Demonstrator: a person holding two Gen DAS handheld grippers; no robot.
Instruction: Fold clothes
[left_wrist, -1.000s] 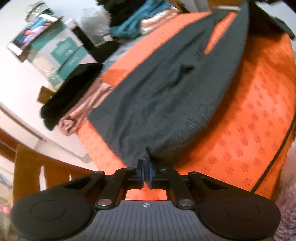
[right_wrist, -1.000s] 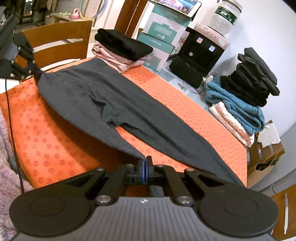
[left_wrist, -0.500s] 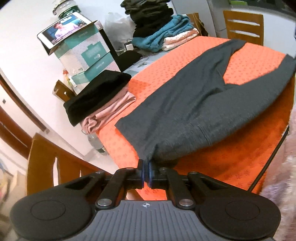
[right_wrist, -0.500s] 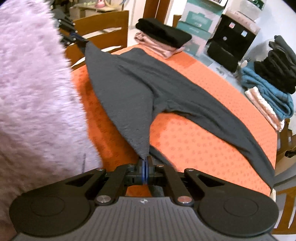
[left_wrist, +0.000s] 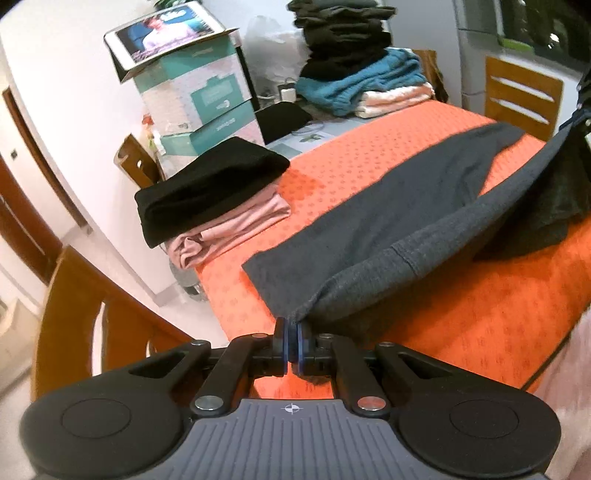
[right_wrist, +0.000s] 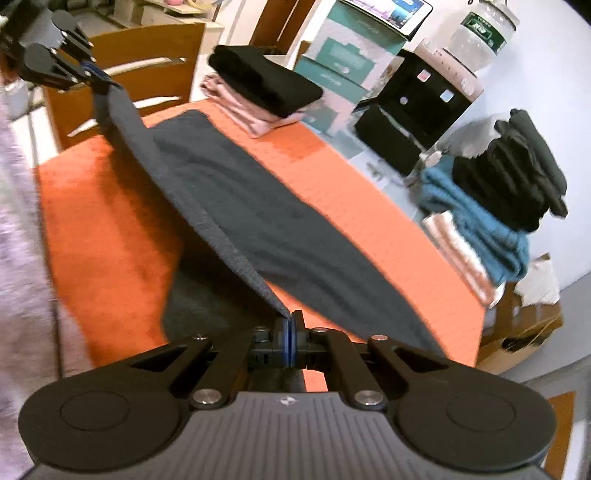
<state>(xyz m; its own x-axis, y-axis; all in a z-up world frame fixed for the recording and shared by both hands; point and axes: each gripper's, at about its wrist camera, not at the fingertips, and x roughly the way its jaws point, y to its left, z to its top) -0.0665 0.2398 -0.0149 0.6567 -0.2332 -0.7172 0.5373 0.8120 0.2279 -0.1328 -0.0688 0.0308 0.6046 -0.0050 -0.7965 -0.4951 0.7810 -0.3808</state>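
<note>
Grey trousers (left_wrist: 369, 229) stretched between two closed grippers over the orange cloth (left_wrist: 461, 321).
Left wrist view: the left gripper (left_wrist: 293, 338) sits low at the table's near edge, jaws pinched on a garment corner. Right wrist view: the right gripper (right_wrist: 290, 332) is raised, jaws clamped on the opposite edge, which runs taut and lifted to the left gripper (right_wrist: 92, 75).

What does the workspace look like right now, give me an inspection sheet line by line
Surface: orange patterned cloth covers the table.
Job's things: dark grey garment, near edge lifted taut between both grippers, the rest lying on the cloth.
Clutter: black-on-pink folded stack; dark, teal and cream pile; teal boxes; water dispenser.
Grippers: left gripper and right gripper both shut on the garment.
Cables: thin black cable near the table edge.
Surroundings: wooden chair, white wall.
</note>
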